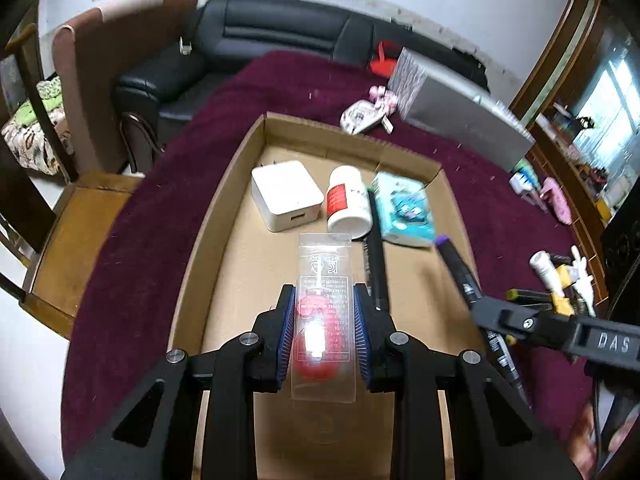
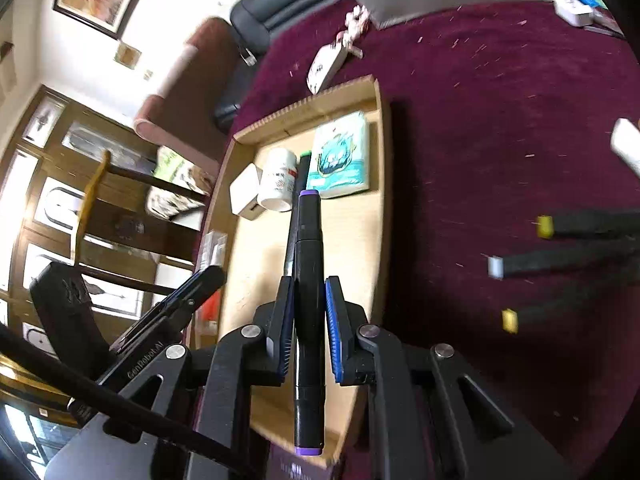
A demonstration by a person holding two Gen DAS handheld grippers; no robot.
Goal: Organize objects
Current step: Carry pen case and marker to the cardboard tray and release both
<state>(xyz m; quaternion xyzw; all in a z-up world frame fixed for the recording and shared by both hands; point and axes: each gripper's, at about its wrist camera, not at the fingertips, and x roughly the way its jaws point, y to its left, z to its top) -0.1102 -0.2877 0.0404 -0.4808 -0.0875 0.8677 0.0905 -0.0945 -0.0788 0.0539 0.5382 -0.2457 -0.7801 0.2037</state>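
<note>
A cardboard tray (image 1: 224, 216) lies on the maroon cloth; it also shows in the right wrist view (image 2: 378, 184). Inside lie a white charger (image 1: 286, 194), a white bottle with a red label (image 1: 347, 202), a teal tissue pack (image 1: 404, 210) and a black marker (image 1: 376, 268). My left gripper (image 1: 323, 316) is shut on a clear packet with something red inside (image 1: 324, 320), held over the tray. My right gripper (image 2: 308, 316) is shut on a black marker with purple ends (image 2: 308, 280), held over the tray's right part; that marker shows in the left wrist view (image 1: 456, 264).
Black markers with yellow and white caps (image 2: 560, 256) lie on the cloth right of the tray. A grey box (image 1: 460, 120), a white patterned pouch (image 1: 360, 116) and small bottles (image 1: 556, 276) lie around it. A wooden chair (image 1: 80, 224) stands left, a black sofa (image 1: 248, 40) behind.
</note>
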